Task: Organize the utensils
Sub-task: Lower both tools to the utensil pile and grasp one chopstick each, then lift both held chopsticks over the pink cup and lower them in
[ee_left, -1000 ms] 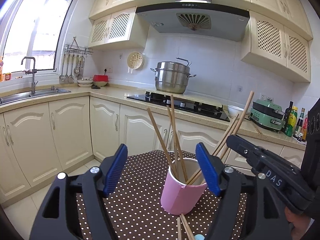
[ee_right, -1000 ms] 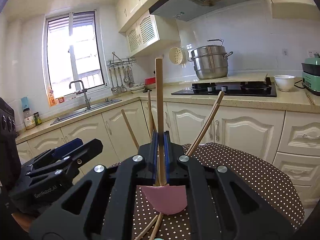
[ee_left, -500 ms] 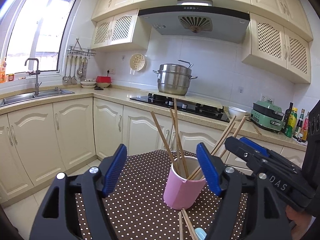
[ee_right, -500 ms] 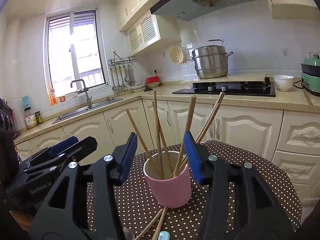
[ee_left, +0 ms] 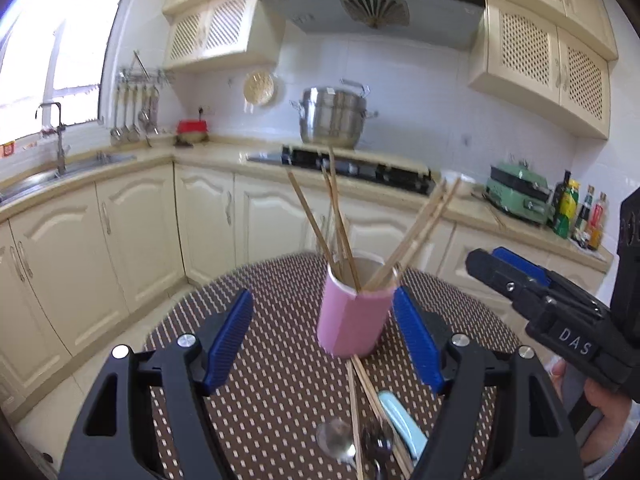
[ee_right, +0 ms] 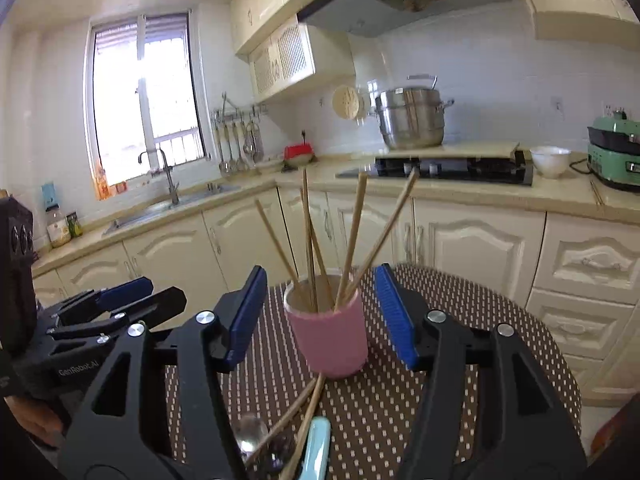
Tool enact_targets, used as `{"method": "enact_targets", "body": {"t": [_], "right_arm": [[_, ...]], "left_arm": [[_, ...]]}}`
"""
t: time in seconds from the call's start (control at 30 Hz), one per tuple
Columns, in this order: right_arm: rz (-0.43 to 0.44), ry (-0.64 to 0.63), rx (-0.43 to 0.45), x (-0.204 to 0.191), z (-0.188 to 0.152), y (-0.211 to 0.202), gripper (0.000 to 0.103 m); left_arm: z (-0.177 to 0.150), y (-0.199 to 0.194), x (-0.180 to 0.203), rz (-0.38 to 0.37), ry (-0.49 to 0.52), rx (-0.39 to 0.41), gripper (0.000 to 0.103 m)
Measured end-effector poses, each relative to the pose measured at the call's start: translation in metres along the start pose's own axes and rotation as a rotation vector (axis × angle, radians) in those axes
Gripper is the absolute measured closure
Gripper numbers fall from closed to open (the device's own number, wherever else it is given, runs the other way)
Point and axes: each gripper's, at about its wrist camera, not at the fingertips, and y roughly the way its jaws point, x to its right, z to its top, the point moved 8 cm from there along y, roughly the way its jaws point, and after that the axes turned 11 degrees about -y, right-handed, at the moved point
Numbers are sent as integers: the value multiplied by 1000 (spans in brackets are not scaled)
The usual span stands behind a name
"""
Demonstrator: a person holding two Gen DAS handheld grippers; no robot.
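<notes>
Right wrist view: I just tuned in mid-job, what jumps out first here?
The pink cup stands mid-table on the dotted cloth, bristling with wooden chopsticks that lean outward. The right gripper frames it, its jaws just opened and gripping nothing. Nearer the camera, two loose chopsticks, a spoon and a light blue handle lie on the cloth.

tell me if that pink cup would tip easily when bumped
Probably yes. The pink cup is tall for its base, and the long chopsticks leaning out past its rim likely act as levers. It stands free on the dotted tablecloth, with nothing bracing it.
</notes>
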Motion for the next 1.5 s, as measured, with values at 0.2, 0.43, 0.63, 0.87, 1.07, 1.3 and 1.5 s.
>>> {"method": "enact_targets", "body": {"t": [0.2,0.43,0.63,0.87,1.07,1.3,1.5], "right_arm": [[8,32,-174,2,-53,7,44],[23,67,-281,3,-95,7,41],[41,93,-314,3,-111,5,41],[52,105,-330,5,-118,7,40],[64,121,-347,5,-120,14,39],[69,111,-375,5,-124,20,39],[80,90,-403,-1,-119,33,39]], "left_arm": [[-49,20,-2,-38,-20,-236,32],[-101,41,-8,-33,-12,-422,33],[-134,51,-5,-24,22,-538,58],[-155,54,0,-43,50,-599,82],[-153,51,-3,-59,34,-604,97],[-144,39,-15,-64,-6,-557,97],[-117,17,-24,-88,-46,-461,98]]}}
